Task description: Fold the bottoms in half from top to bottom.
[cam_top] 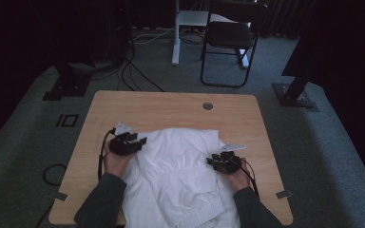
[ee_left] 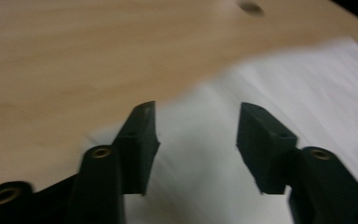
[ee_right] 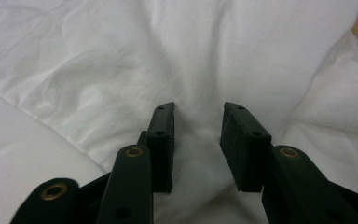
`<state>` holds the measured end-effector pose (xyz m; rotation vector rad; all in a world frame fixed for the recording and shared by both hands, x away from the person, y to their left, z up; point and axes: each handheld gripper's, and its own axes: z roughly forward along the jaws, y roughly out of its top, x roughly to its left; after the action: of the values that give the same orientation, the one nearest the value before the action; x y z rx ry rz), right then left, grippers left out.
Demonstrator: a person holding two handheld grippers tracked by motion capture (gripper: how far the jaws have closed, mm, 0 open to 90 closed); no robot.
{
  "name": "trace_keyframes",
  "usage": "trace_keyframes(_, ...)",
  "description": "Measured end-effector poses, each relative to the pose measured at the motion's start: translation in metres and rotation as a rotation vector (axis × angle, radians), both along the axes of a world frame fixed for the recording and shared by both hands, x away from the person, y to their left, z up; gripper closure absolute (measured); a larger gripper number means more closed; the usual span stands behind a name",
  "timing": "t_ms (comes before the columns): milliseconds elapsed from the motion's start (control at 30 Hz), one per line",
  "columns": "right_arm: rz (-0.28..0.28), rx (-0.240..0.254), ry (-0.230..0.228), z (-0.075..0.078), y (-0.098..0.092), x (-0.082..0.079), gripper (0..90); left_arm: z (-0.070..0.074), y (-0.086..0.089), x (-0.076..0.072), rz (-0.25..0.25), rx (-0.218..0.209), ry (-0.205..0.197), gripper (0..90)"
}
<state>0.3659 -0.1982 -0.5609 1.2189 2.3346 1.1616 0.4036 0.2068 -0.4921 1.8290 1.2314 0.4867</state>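
Tongs first, from the left: our left tongs (cam_top: 134, 141) stand apart at the left edge of the white garment (cam_top: 180, 175), with nothing pinched between the pads in the left gripper view, where cloth lies below the gap and bare table (cam_top: 171, 102) stretches beyond. The garment itself lies partly folded across the near middle of the table, its ribbed hem hanging toward the near edge. The risk on this side, as we judge it, is that a layer just laid down springs back open, since nothing holds it. Further right, the middle of the garment is puffed and creased, so any pull from one side could drag the whole bundle rather than a single layer. Our right tongs (cam_top: 217, 160) sit over the right side of the garment with the jaws apart; in the right gripper view a raised fold runs up between them, but whether the pads press it we cannot tell. If they close too shallow, the fold may slip out.
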Motion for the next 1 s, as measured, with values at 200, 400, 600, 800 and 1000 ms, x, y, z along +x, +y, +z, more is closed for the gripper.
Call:
trace_keyframes(200, 0.005, 0.021, 0.004, -0.001, -0.002, 0.001, 64.7, -0.023, 0.005, 0.051, 0.072, 0.077, 0.12, 26.0)
trace_keyframes(400, 0.003, 0.026, 0.009, -0.001, -0.003, 0.001, 64.7, -0.051, 0.014, 0.057, 0.083, 0.092, 0.208, 25.0)
trace_keyframes(600, -0.005, 0.01, 0.004, 0.0, -0.001, -0.001, 64.6, -0.047, 0.015, 0.053, 0.011, 0.093, 0.212, 66.0)
trace_keyframes(800, -0.013, -0.001, 0.002, 0.0, 0.001, -0.002, 64.6, -0.029, 0.018, 0.044, 0.007, 0.022, 0.185, 49.5)
trace_keyframes(1000, -0.011, 0.008, 0.022, 0.001, 0.001, 0.0, 63.1, -0.021, 0.023, 0.034, 0.004, -0.054, 0.156, 27.0)
